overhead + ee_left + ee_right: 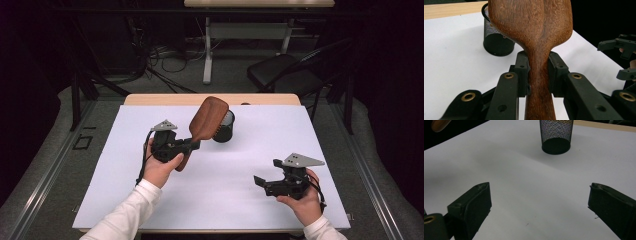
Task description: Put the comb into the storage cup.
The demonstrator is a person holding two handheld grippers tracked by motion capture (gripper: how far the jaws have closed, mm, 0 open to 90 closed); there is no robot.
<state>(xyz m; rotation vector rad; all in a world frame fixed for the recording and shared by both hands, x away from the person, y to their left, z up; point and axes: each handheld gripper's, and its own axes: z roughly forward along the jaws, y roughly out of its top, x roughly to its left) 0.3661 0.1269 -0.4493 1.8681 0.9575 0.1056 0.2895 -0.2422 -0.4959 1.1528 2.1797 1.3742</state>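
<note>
At tabletop centre, left gripper fingers clamp the brown wooden paddle brush handle, head at 1 o'clock over the black mesh cup. Right gripper gapes wide, empty. Risk: top-heavy brush pivots, tips cup.

1. One brown wooden paddle-shaped hairbrush was there, its narrow handle pinched between the left gripper's jaws and its broad head rising beyond their tips.
2. One black wire-mesh cylindrical cup stood on the table, past the tips of the left jaws and just behind the brush head; from the right jaws it was well ahead, roughly midway between them.
3. Two black two-jaw handheld grippers were counted: the left gripper clamped on the brush, and the right gripper with its jaws spread wide and nothing between them.
4. One white rectangular table top lay under both pairs of jaws.
</note>
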